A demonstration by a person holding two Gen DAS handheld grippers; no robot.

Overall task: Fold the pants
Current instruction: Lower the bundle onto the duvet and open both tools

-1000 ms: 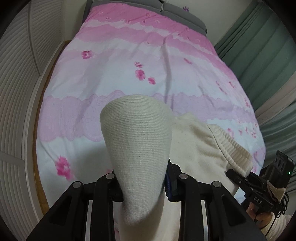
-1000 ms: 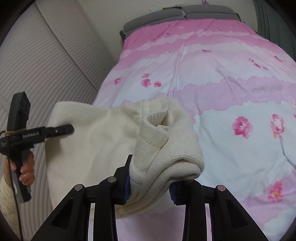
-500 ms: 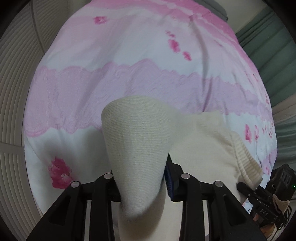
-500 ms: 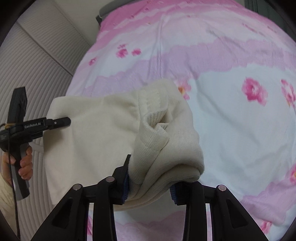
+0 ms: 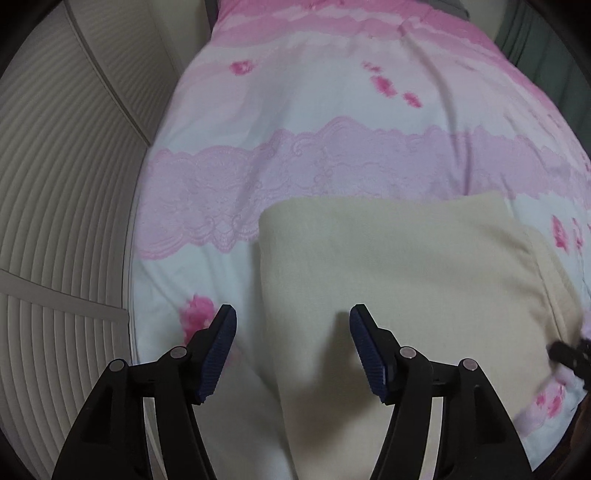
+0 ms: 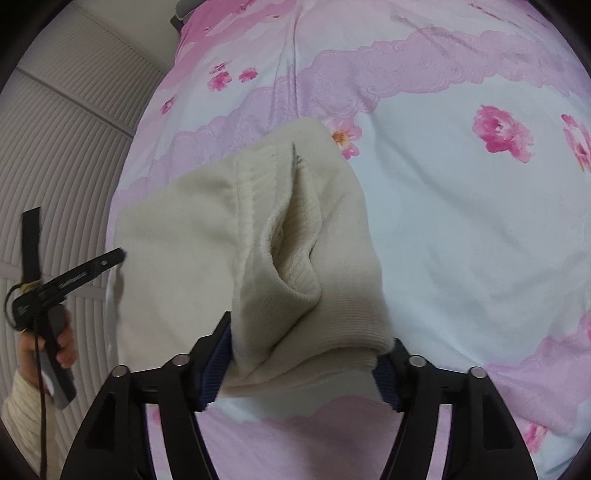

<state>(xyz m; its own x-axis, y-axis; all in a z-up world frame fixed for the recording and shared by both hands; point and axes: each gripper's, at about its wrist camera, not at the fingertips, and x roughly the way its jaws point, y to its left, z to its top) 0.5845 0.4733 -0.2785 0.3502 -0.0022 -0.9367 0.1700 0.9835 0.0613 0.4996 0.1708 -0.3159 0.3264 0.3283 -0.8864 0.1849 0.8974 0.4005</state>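
Observation:
The cream pants lie folded flat on the pink flowered bedspread. My left gripper hangs just above their near left edge. Its jaws are opening and the pads touch no cloth. In the right wrist view the pants spread leftwards, with a bunched ribbed band at their right end. My right gripper has its jaws opening, and this bunch still sits loosely between the pads. The left gripper shows at the pants' far left edge, held by a hand.
Louvred white wardrobe doors run close along the bed's left side. A green curtain stands at the far right. The bedspread stretches away to a grey headboard. The other gripper's tip pokes in at the right edge.
Both grippers have sunk toward the bed and tilted down. The left one let go of the cloth, which now lies flat. The right jaws have spread wide around the bunched band.

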